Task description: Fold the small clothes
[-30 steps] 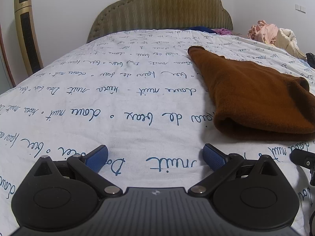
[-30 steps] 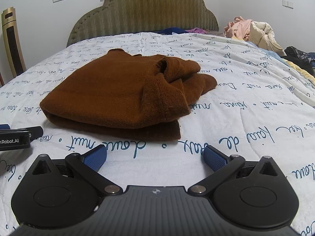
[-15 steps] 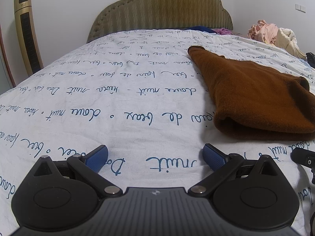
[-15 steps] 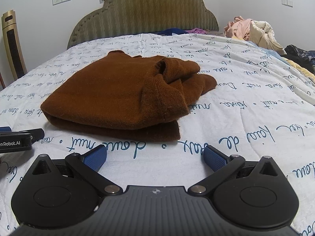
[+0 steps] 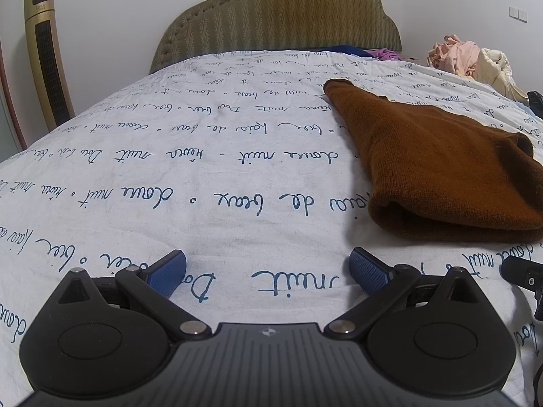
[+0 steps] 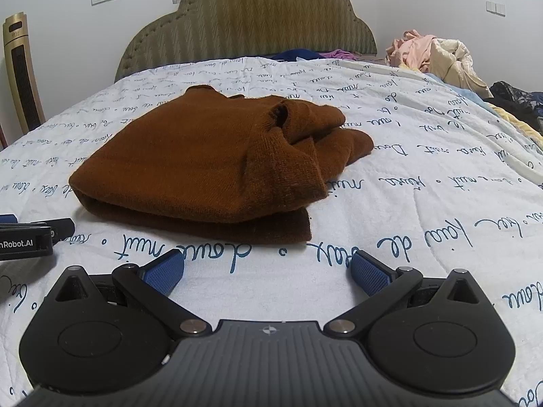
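Note:
A brown knit sweater (image 6: pixel 203 166) lies folded in a thick bundle on the white bedsheet with blue script (image 6: pixel 424 203); a sleeve end bunches at its far right. In the left wrist view the same brown sweater (image 5: pixel 427 166) is at the right. My right gripper (image 6: pixel 266 269) rests low on the sheet just in front of the bundle, open, with nothing between its blue pads. My left gripper (image 5: pixel 268 268) sits on bare sheet to the left of the sweater, open and empty. Its side also shows at the left edge of the right wrist view as the left gripper (image 6: pixel 30 234).
A padded olive headboard (image 6: pixel 247 23) closes the far end of the bed. A heap of pink and cream clothes (image 6: pixel 431 54) lies at the far right, dark clothes (image 6: pixel 516 101) beside it. A gold tower fan (image 5: pixel 47 61) stands left of the bed.
The right gripper has drifted slightly, so the sweater sits a little lower and nearer in its view. The left gripper and the sweater have not moved.

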